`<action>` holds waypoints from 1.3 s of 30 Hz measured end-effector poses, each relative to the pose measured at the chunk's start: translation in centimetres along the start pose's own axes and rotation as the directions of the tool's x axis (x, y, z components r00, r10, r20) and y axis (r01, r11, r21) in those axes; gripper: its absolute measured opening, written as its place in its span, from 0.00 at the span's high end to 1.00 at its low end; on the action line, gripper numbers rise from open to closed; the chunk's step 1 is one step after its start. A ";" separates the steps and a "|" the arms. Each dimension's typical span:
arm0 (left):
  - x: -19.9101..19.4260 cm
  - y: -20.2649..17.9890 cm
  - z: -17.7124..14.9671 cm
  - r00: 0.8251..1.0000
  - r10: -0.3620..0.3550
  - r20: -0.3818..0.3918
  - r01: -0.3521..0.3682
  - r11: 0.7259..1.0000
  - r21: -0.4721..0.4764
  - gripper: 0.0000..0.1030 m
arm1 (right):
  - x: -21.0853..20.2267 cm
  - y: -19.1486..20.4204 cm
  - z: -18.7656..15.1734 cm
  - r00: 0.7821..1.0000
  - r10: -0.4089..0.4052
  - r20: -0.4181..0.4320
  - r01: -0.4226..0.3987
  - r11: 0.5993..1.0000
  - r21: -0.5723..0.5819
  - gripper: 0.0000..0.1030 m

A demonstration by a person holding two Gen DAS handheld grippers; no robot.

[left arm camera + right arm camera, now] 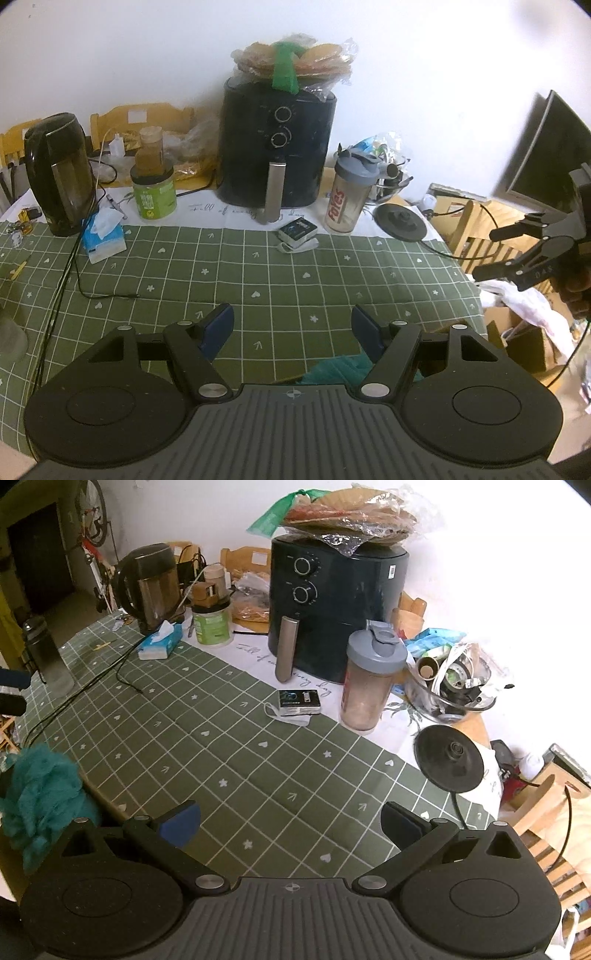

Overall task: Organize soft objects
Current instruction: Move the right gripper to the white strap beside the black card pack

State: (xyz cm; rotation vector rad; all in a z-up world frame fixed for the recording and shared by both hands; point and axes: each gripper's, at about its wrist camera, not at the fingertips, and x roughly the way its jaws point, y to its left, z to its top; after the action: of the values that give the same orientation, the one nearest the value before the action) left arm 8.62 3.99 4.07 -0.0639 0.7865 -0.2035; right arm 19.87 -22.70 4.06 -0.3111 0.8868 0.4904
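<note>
Tools both empty. Left tool (291,328) hung with its blue-padded fingers spread wide over the green grid-patterned tablecloth (258,266) covering the surface, nothing between them. Right tool (290,821) likewise stood wide open over the same cloth, gripping nothing; in the left wrist view it showed at the far right edge, off the surface, a hand (576,291) behind it. Teal fuzzy soft cloth (40,794) lay bunched at the near edge of the surface, just left of the right tool's left finger, and peeked from under the left tool's body beside its right finger. Farther out: small black-and-white box with a white strap (297,234), clear shaker bottle with grey lid (349,192), black air fryer (277,144) topped with bagged flatbreads, black round kettle base (400,218), dark electric kettle (61,173), blue tissue pack (105,234), green-labelled jar (153,192).
</note>
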 end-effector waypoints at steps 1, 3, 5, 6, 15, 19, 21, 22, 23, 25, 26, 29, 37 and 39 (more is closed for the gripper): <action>0.1 0.1 0.1 1.000 0.001 -0.004 -0.001 1.000 -0.001 0.32 | 0.3 -0.1 0.3 1.000 -0.002 -0.003 0.002 1.000 0.000 0.00; 0.5 0.3 0.3 1.000 0.008 -0.015 -0.008 1.000 -0.003 0.32 | 0.6 0.0 0.7 1.000 -0.009 -0.006 0.009 1.000 -0.004 0.00; 1.0 0.5 0.6 0.999 0.020 -0.030 -0.020 1.000 -0.005 0.32 | 0.9 0.0 1.1 1.000 -0.013 -0.008 0.013 1.000 -0.009 0.00; 1.4 0.6 0.9 0.999 0.026 -0.041 -0.027 1.000 -0.005 0.32 | 1.1 0.0 1.2 1.000 -0.015 -0.010 0.015 1.000 -0.010 0.00; 4.4 0.6 3.8 0.986 0.119 -0.118 -0.112 0.992 0.061 0.32 | 2.8 0.0 2.8 1.000 -0.002 -0.027 0.002 1.000 -0.011 0.00; 5.0 0.2 4.1 0.986 0.108 -0.123 -0.100 0.992 0.073 0.32 | 4.1 -0.2 3.4 1.000 0.009 -0.006 -0.009 1.000 -0.029 0.00; 5.3 0.2 4.0 0.987 0.102 -0.124 -0.094 0.993 0.074 0.32 | 5.1 -0.4 3.6 1.000 0.020 0.011 -0.020 0.999 -0.036 0.00; 5.4 0.2 3.9 0.987 0.099 -0.124 -0.091 0.993 0.071 0.32 | 5.7 -0.5 3.8 1.000 0.024 0.015 -0.024 0.999 -0.039 0.00; 5.5 0.3 3.9 0.988 0.095 -0.123 -0.088 0.994 0.066 0.32 | 6.4 -0.6 3.9 0.999 0.029 0.022 -0.028 0.999 -0.047 0.00; 5.7 0.5 3.9 0.989 0.086 -0.122 -0.080 0.995 0.054 0.32 | 7.6 -0.7 4.2 0.999 0.038 0.032 -0.036 0.998 -0.056 0.00; 5.8 0.7 3.9 0.989 0.082 -0.122 -0.077 0.996 0.049 0.32 | 8.3 -0.8 4.3 0.998 0.047 0.039 -0.045 0.997 -0.059 0.00; 6.0 1.1 3.9 0.989 0.081 -0.120 -0.077 0.996 0.040 0.32 | 10.4 -0.9 4.8 0.996 0.067 0.054 -0.063 0.996 -0.058 0.00; 6.2 2.8 3.5 0.987 0.101 -0.125 -0.103 0.995 -0.011 0.32 | 16.6 -0.6 6.0 0.991 0.103 0.086 -0.100 0.994 -0.044 0.01; 6.1 3.3 3.0 0.987 0.098 -0.129 -0.103 0.994 -0.030 0.32 | 18.5 -0.5 6.0 0.991 0.105 0.078 -0.102 0.994 -0.041 0.01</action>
State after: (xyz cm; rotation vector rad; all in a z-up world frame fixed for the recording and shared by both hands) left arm 15.45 5.93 1.46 -0.0459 0.9188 -0.0981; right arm 33.95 -15.22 -7.08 -0.2778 0.8199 0.6118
